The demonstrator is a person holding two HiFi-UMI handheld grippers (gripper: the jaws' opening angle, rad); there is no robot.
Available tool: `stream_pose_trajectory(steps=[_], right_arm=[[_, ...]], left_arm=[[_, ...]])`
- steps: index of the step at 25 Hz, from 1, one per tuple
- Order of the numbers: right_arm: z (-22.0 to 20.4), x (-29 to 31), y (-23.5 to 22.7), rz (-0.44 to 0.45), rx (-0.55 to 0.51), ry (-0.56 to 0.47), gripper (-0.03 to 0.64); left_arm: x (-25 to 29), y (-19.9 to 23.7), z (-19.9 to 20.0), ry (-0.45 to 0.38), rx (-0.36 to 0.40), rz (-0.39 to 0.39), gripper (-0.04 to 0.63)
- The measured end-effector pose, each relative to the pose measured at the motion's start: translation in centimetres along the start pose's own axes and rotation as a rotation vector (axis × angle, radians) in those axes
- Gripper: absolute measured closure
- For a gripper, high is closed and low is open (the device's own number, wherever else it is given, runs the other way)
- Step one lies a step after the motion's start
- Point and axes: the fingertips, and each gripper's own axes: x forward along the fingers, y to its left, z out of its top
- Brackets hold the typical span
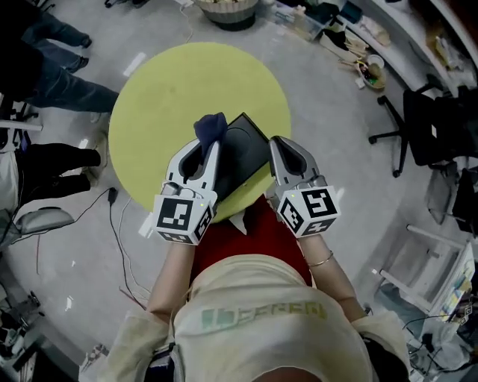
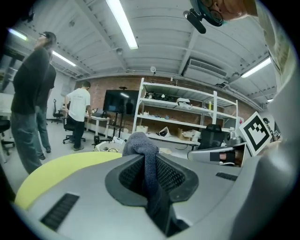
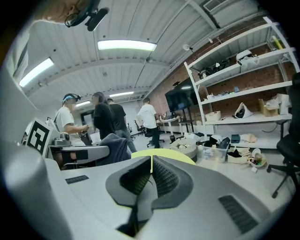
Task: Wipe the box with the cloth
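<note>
A black box (image 1: 245,151) lies on the round yellow-green table (image 1: 172,89), near its front edge, and looks tilted. My left gripper (image 1: 213,143) (image 2: 147,164) hovers over the box's left side, shut on a dark blue cloth (image 1: 211,127) (image 2: 139,145) that bunches up beyond its tips. The cloth (image 3: 115,147) also shows in the right gripper view, left of my jaws. My right gripper (image 1: 272,142) (image 3: 151,171) is over the box's right corner, jaws pressed together with nothing visible between them. Neither gripper view shows the box.
People (image 1: 45,74) stand left of the table, and more people (image 3: 105,119) farther back. An office chair (image 1: 422,123) is at the right, a basket (image 1: 231,9) beyond the table, cables (image 1: 119,239) on the floor. Shelving (image 2: 183,117) lines the brick wall.
</note>
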Motion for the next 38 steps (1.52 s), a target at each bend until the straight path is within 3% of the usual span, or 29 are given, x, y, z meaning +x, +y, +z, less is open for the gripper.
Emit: stream_pose_trajectory(steps=[8, 14, 27, 38], right_arm=[[0.1, 5.0, -3.3, 0.141, -0.007, 0.095, 0.578], [0.5, 8.4, -4.1, 0.195, 0.001, 0.129, 0.578], [-1.6, 10.1, -4.7, 0.181, 0.016, 0.200, 0.578], [-2.8, 9.6, -1.4, 0.192, -0.005, 0.209, 0.578]], left_arm=[[4.8, 2.6, 1.7, 0.023, 0.010, 0.119, 0.532], [9.3, 5.1, 3.0, 0.048, 0.029, 0.119, 0.532], [15.7, 4.2, -2.1, 0.230, 0.073, -0.080, 0.531], [12.3, 2.9, -6.0, 0.380, 0.051, -0.215, 0.531]])
